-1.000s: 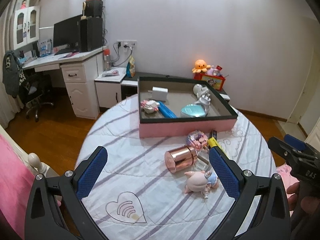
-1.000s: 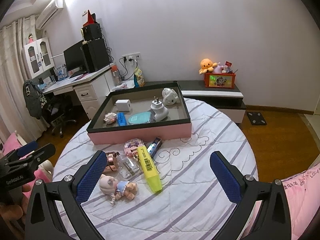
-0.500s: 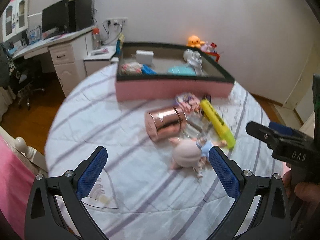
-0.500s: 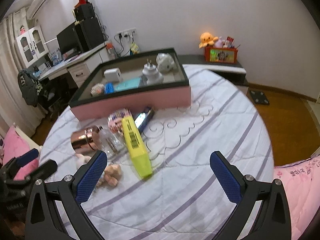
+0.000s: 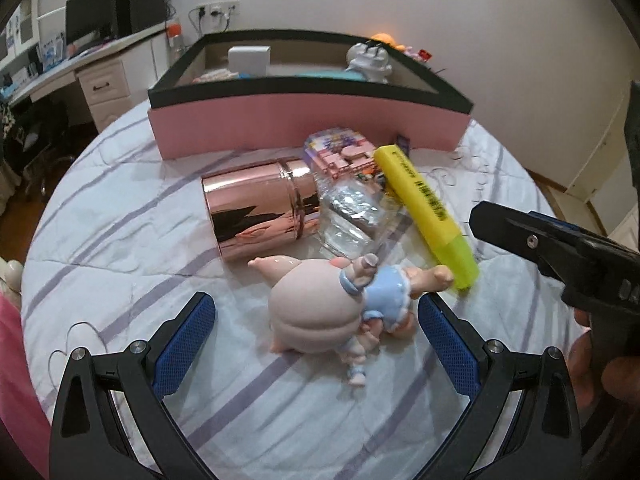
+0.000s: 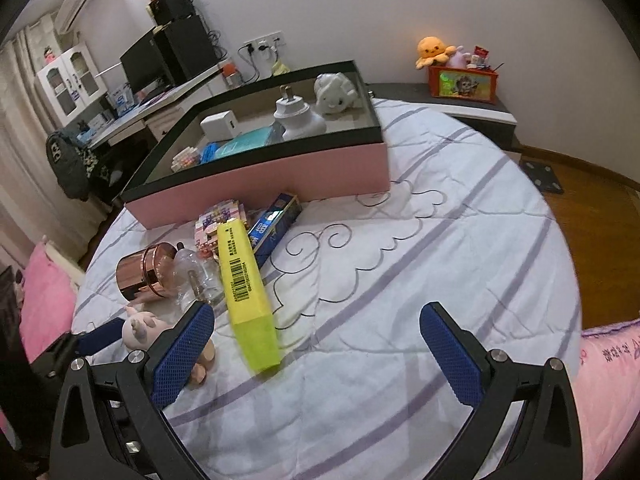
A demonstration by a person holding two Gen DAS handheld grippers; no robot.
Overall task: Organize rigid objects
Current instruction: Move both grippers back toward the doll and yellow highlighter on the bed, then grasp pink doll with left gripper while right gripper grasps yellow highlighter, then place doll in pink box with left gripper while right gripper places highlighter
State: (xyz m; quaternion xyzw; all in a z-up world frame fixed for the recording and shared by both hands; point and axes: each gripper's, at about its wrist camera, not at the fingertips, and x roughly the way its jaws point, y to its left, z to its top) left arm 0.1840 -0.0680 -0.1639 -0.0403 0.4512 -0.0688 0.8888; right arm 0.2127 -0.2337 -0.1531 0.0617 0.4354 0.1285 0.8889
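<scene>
Left gripper [image 5: 316, 330], fingers spread wide, brackets the doll [image 5: 332, 304] at lower centre — its long axis running left–right between the pads. Right gripper [image 6: 316, 350], also spread, hovers empty beside the highlighter [image 6: 248, 292].

Open bedspread [image 6: 420, 280] right of the marker [image 6: 246, 280]; left blocked by clustered doll [image 5: 332, 308], can [image 5: 260, 208], bottle [image 5: 352, 216]; box [image 6: 280, 176] walls off behind.
</scene>
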